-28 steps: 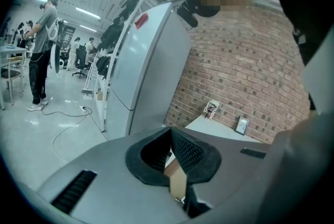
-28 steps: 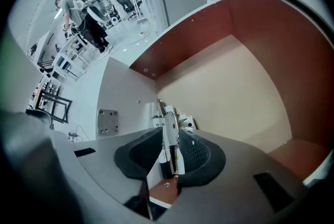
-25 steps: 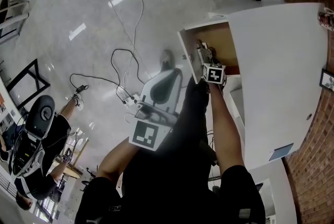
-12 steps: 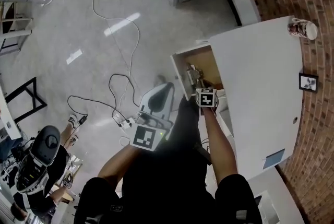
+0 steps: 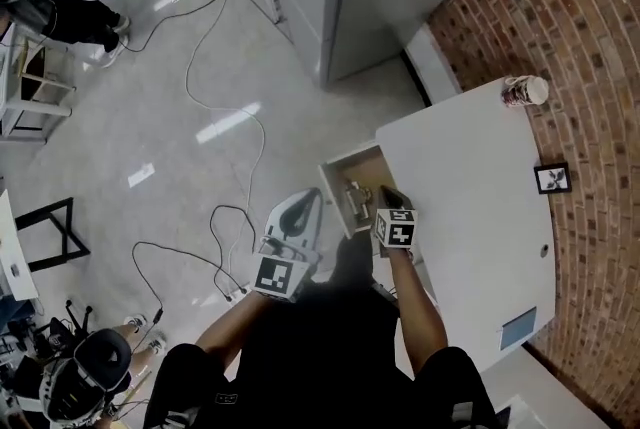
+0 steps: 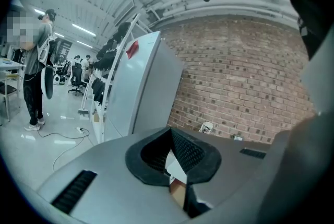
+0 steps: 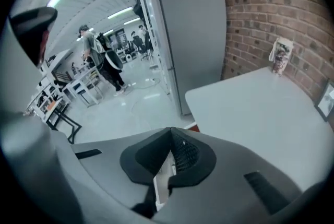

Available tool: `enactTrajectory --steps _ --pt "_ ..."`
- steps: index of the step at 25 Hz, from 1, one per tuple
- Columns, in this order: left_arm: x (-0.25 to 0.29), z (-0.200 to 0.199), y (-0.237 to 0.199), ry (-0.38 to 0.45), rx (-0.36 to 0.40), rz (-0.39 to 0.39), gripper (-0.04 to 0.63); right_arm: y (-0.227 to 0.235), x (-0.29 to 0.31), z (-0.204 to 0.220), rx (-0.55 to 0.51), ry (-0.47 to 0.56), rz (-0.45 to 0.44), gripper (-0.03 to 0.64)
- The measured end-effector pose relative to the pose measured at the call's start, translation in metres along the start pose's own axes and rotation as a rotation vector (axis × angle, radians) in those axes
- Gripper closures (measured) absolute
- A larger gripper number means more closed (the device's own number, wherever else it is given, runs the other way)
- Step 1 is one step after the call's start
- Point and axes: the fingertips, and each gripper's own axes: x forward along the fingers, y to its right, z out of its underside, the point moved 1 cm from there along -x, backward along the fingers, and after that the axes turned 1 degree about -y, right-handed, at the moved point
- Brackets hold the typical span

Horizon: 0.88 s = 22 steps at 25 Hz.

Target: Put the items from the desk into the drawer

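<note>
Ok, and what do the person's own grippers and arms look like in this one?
The left claw and right claw are matching smooth grey shells with black cross-hatched pads. Each carries a cube of black-and-white square markers, left cube and right cube. The person wears a dark short-sleeved top.

Matt desk (image 5: 470, 187), glossy flr (image 5: 150, 117)

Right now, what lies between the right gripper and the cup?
Nothing: the right gripper view shows bare white desk between the right gripper and the cup; the head view agrees.
</note>
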Motion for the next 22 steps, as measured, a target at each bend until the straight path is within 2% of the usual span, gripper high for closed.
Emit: enactTrajectory --steps 7,13,17,22 --pt "0.001 -0.031 0.008 0.052 0.033 0.016 0.594 -0.006 -0.08 -0.096 0.005 0.268 0.006 0.616" --pt "0.001 -0.051 0.018 0.084 0.045 0.029 0.594 -0.018 -0.157 -0.151 -0.001 0.47 -0.012 0.616" --pt "-0.001 -0.064 0.025 0.108 0.061 0.032 0.594 -0.034 -0.21 -0.177 -0.033 0.591 -0.026 0.616" --pt "0.001 -0.073 0.031 0.132 0.081 0.029 0.594 -0.05 -0.248 -0.184 -0.078 0.675 -0.044 0.615"
